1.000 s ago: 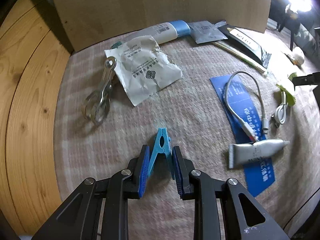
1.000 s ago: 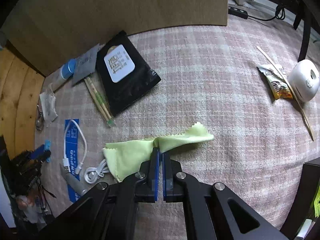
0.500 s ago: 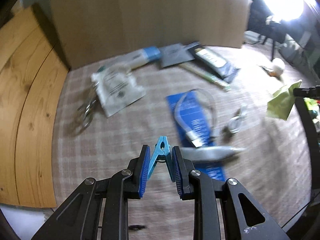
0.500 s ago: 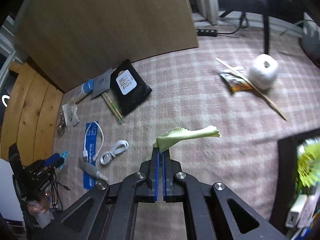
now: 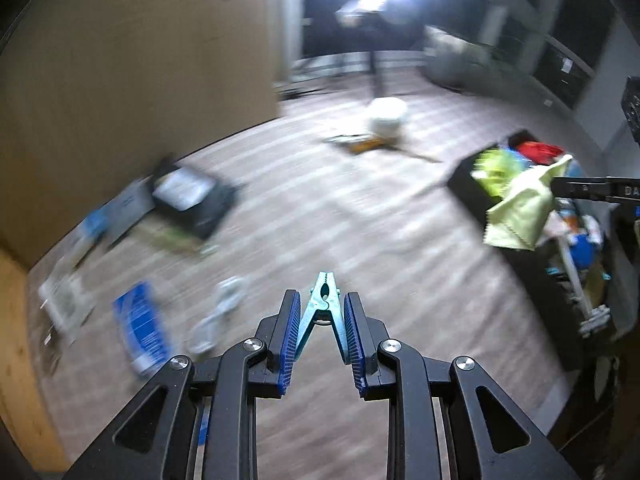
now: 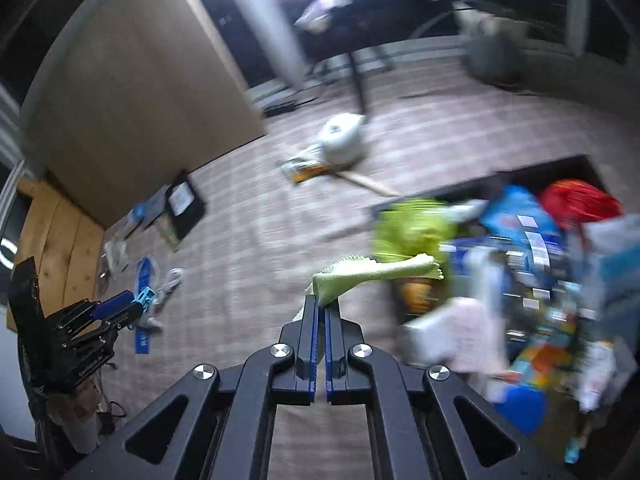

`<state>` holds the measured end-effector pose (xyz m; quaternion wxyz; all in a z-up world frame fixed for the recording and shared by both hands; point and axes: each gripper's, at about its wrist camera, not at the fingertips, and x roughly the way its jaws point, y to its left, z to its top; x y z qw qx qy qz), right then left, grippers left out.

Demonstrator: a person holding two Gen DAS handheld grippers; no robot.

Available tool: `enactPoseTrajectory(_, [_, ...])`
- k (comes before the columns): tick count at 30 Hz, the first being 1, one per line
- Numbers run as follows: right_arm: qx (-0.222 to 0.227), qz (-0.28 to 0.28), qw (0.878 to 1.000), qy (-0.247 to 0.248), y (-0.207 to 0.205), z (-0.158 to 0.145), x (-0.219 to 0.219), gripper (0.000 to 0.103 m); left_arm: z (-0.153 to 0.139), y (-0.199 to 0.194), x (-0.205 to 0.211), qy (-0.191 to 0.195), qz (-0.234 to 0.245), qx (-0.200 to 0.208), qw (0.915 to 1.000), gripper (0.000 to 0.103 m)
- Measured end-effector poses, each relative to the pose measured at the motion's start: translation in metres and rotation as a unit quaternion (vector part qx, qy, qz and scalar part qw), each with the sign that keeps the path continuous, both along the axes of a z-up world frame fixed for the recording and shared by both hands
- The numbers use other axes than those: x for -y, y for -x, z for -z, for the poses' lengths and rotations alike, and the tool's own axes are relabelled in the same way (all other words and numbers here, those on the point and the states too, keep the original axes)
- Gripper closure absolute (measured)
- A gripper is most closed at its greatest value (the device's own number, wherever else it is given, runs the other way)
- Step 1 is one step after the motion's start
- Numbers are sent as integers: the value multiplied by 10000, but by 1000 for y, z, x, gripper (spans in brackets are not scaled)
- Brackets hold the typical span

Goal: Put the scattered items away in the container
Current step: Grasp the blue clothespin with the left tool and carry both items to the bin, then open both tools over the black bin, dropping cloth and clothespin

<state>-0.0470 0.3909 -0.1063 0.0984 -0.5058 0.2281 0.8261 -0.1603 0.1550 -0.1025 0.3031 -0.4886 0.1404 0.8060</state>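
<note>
My left gripper [image 5: 322,297] is shut on a light blue clothespin [image 5: 325,308], held by its handle ends with its nose pointing forward, above the checked cloth surface. The same gripper [image 6: 134,307] and clothespin [image 6: 145,295] show at the far left of the right wrist view. My right gripper [image 6: 322,305] is shut on a pale green cloth [image 6: 372,271] that trails to the right over the near edge of the black container [image 6: 472,189]. In the left wrist view the cloth [image 5: 520,212] hangs from the right gripper [image 5: 560,189] above the container [image 5: 466,188], which is full of several colourful items.
On the checked surface lie a white round object [image 5: 386,117], a snack packet with a stick [image 5: 362,144], a black pouch [image 5: 192,200], a blue card [image 5: 142,328] and a white cable [image 5: 218,312]. A cardboard panel [image 5: 140,80] stands behind. Both views are motion-blurred.
Both grippers have risen and swung right, carrying the clothespin and the green cloth off the surface. The container has come into view, and the cloth now hangs over it.
</note>
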Motion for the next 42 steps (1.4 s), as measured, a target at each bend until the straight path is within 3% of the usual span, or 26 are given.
enactPoseTrajectory(8, [17,708,9971,-287,-48,-9,-65,101,-7,-20,-139,-224,837,77,9962,78])
enactPoseTrajectory(20, [103,1438,9881,-531,-84,-7,-121,101,-11,-28,-259,-232,1491,37,9885,78])
enactPoseTrajectory(27, [217,1530,9867,-507,-89,1,-128,100,-5,-33,-281,-191,1675,32,9857,78])
enactPoseTrajectory(29, [239,1465,9878,-479,-87,1,-128,97,-4,-31,-282,-232,1721,175,9846,67])
enactPoseTrajectory(30, [304,1459,9875,-509,-86,1,-127,93,-5,-29,-280,-273,1710,217,9846,55])
enactPoseTrajectory(31, [331,1465,9872,-528,-86,0,-127,80,-6,-28,-277,-324,1673,198,9852,50])
enactPoseTrajectory(33, [257,1485,9867,-602,-87,-4,-124,62,-10,-24,-270,-373,1602,158,9863,50])
enactPoseTrajectory(42, [113,1133,9895,-891,-65,-18,-102,61,-22,-8,-212,-339,1073,23,9936,50])
